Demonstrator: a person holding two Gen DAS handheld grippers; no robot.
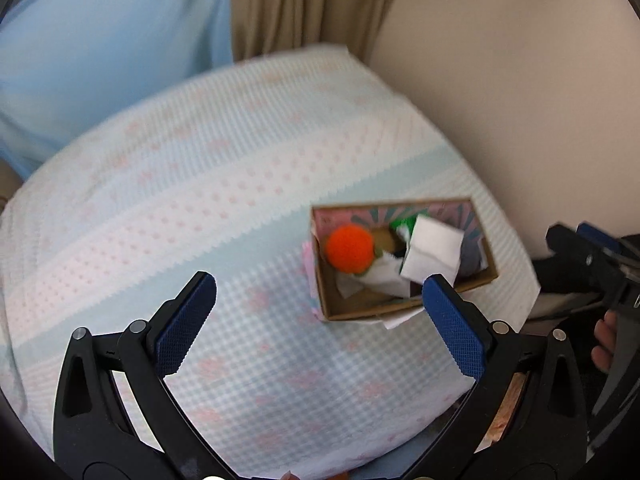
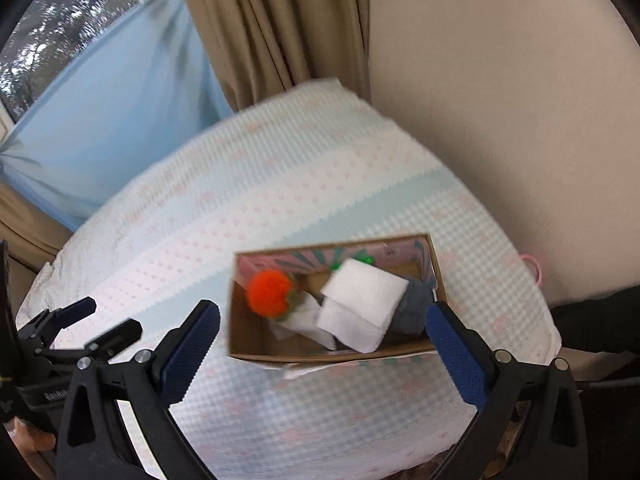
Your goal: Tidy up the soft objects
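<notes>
An open cardboard box point(image 1: 404, 307) point(image 2: 320, 354) lies on a pale checked cloth. Inside it sit an orange knitted ball point(image 1: 349, 248) point(image 2: 269, 293), folded white pads point(image 1: 432, 252) point(image 2: 360, 300), a green piece point(image 1: 406, 226) point(image 2: 364, 259) and a grey-blue soft item point(image 2: 416, 308). My left gripper point(image 1: 320, 312) hovers open over the cloth, near the box's front left side. My right gripper point(image 2: 324, 332) hangs open above the box's front edge. Nothing is between either pair of fingers.
The cloth point(image 1: 180, 184) point(image 2: 260, 184) covers a raised surface whose edges drop off at the right and front. A beige wall point(image 1: 520, 100) stands to the right, tan curtains point(image 1: 304, 4) behind, a light blue sheet point(image 2: 112, 100) at the left. The other gripper point(image 1: 592, 260) point(image 2: 72, 332) shows in each view.
</notes>
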